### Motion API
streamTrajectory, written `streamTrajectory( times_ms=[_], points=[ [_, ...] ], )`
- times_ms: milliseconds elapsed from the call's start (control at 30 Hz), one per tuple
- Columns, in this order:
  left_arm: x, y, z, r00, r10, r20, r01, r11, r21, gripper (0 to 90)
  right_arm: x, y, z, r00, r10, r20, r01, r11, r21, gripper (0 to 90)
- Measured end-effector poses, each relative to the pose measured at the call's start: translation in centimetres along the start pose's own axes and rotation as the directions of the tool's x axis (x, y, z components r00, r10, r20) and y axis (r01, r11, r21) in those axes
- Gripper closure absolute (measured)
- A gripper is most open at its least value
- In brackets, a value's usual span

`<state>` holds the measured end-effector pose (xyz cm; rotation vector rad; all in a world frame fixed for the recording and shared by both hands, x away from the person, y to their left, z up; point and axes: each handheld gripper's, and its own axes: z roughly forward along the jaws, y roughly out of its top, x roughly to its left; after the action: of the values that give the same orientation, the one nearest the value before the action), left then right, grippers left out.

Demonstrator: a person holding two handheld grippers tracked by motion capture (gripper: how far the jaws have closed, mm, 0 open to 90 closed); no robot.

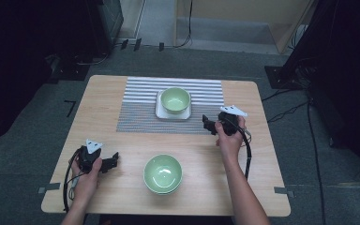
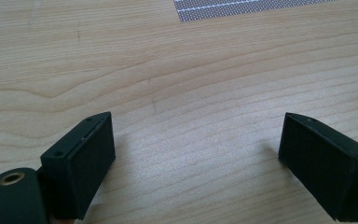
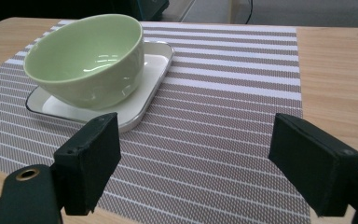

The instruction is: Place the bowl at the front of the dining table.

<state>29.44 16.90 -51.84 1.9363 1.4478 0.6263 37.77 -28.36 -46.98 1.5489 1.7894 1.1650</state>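
Resting on a white square plate (image 1: 161, 110), a light green bowl (image 1: 175, 100) is seen upright at the far middle of the wooden table (image 1: 122, 145). The plate itself lies on a striped grey and white placemat (image 1: 140, 105) spread across the far half of the tabletop. A second green bowl (image 1: 163, 174) is placed near the front edge of the table, around its middle, and a second rim seen under it suggests that it may be stacked in another bowl.

The right gripper (image 1: 210, 124) is held in the person's right hand (image 1: 229, 138) over the right edge of the placemat, pointed toward the plate and bowl but apart from them. In the right gripper view, its jaws are spread wide with nothing between them; the bowl (image 3: 86, 59) and plate (image 3: 135, 100) are seen just beyond the left jaw, and the placemat (image 3: 223, 116) lies beneath.

The left gripper (image 1: 112, 161) is held in the left hand (image 1: 88, 178) at the front left of the table, to the left of the near bowl and clear of it. In the left gripper view, its jaws are likewise parted and empty over bare wood (image 2: 191, 93), with a corner of the placemat (image 2: 242, 8) visible at the top.
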Motion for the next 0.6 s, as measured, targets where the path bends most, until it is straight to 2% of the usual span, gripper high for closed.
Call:
streamTrajectory(
  times_ms=[600],
  points=[
    [0.0,0.0,0.0,1.0000,0.001,0.000,-0.001,1.0000,0.000,10.4,-2.0,-2.4,-2.3,0.9994,0.020,0.029,-0.020,1.000,-0.003,16.3]
  ],
)
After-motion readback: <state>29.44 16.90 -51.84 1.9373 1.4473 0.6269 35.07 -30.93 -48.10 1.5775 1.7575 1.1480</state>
